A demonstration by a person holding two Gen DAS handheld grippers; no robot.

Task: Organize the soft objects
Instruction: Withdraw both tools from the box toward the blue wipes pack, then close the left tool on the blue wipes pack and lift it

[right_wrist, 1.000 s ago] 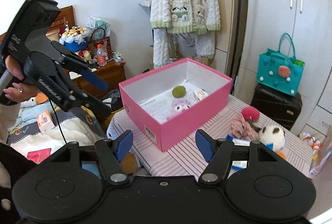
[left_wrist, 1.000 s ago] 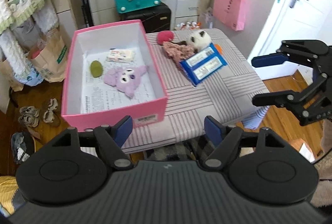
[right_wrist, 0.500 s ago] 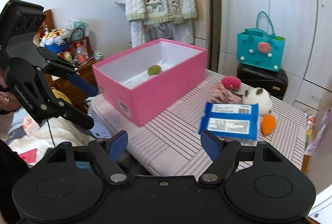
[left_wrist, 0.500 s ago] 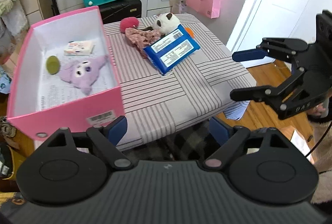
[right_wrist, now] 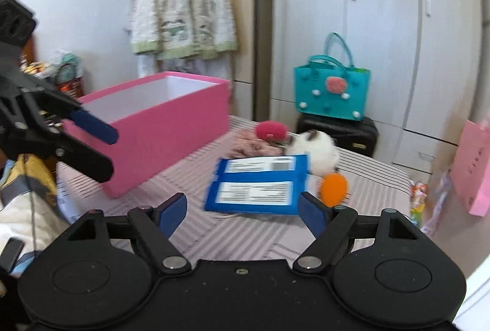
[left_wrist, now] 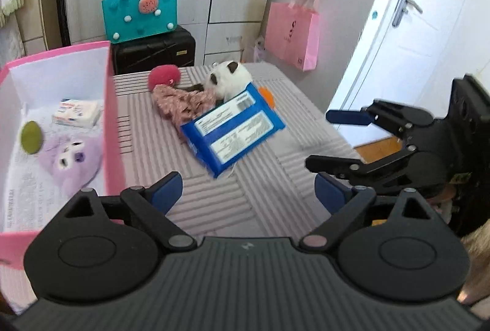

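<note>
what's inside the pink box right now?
The left wrist view shows the pink box holding a purple plush, a green oval piece and a small white packet on printed paper. Its near corner is hidden by the left gripper.

Near side of the striped grey tablecloth [left_wrist: 263, 196] is lying bare | tall pink cardboard box [right_wrist: 171, 128] is walling off the left | flat blue plastic packet [left_wrist: 234, 133] is blocking the middle (a fluffy white panda toy [left_wrist: 228, 78] just behind it).
</note>
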